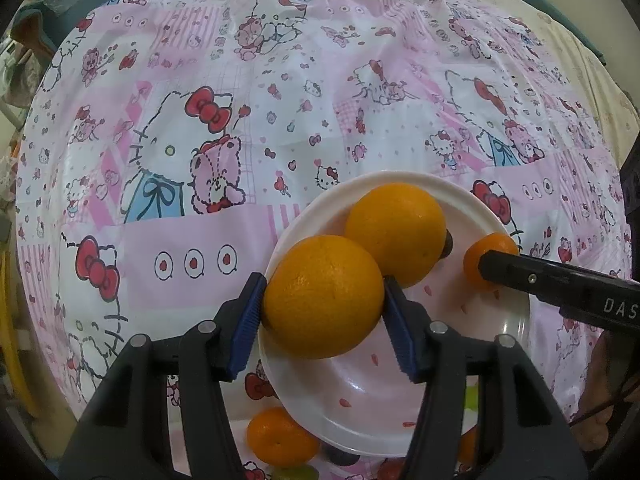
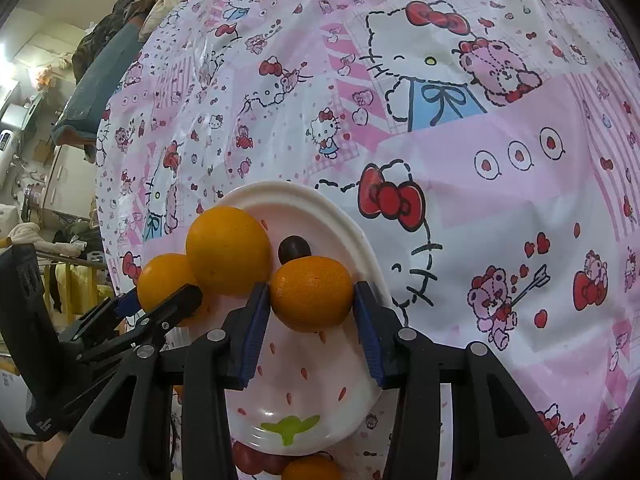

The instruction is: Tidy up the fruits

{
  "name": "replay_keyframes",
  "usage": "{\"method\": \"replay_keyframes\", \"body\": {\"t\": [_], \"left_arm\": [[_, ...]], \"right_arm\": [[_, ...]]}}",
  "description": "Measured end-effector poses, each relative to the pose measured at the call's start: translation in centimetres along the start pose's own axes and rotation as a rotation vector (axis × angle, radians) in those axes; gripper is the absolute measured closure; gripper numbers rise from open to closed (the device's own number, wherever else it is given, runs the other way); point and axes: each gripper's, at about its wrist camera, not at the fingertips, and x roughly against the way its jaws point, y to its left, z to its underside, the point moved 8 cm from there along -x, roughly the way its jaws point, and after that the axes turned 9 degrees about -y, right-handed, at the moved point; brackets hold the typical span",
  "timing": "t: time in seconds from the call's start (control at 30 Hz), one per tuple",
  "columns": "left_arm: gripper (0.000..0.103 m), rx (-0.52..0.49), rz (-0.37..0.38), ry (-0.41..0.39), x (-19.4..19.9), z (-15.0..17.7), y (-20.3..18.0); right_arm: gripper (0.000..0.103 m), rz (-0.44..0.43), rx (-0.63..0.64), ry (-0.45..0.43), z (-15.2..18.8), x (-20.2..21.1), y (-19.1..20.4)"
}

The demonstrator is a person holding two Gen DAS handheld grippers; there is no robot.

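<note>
A white strawberry-shaped plate point(image 1: 352, 412) lies on the pink cartoon tablecloth. My left gripper point(image 1: 324, 304) is shut on a large orange point(image 1: 322, 296) over the plate's left rim. A second large orange point(image 1: 396, 232) rests on the plate behind it. My right gripper point(image 2: 312, 300) is shut on a small orange point(image 2: 312, 294) over the plate point(image 2: 304, 400). In the right wrist view the left gripper point(image 2: 160, 312) shows with its orange point(image 2: 164, 280), beside the resting orange point(image 2: 228, 250) and a dark grape point(image 2: 294, 248).
Near the plate's close edge lie another small orange point(image 1: 280, 436), a dark grape point(image 1: 340, 458) and red fruits point(image 2: 256, 460). The tablecloth point(image 1: 280, 120) stretches far beyond the plate. Room clutter stands at the left in the right wrist view point(image 2: 36, 160).
</note>
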Motion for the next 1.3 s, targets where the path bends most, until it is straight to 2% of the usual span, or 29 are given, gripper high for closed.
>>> {"method": "replay_keyframes", "body": {"t": [0.43,0.53,0.67,0.73,0.8,1.3], "left_arm": [[0.048,-0.023,-0.007,0.016,-0.1,0.3,-0.2],[0.047,-0.024,0.002,0.030,-0.1,0.5,-0.4],[0.046,-0.030,0.010,0.031,-0.1,0.7,-0.7],[0.034,-0.050,-0.006,0.005,0.3,0.3,-0.8],[0.028,-0.059,-0.021,-0.026,0.7,-0.1,-0.7],[0.027,-0.049,-0.029,-0.061,2.0,-0.4,0.1]], "right_arm": [[0.056,0.005,0.013,0.000,0.0,0.1,0.3],[0.047,-0.006,0.010,-0.013,-0.3,0.3,0.5],[0.045,-0.008,0.026,-0.027,-0.6,0.7,0.8],[0.044,-0.008,0.030,-0.027,-0.6,0.8,0.8],[0.044,-0.005,0.034,-0.028,-0.5,0.9,0.9],[0.037,-0.008,0.065,-0.100,-1.2,3.4,1.9]]}}
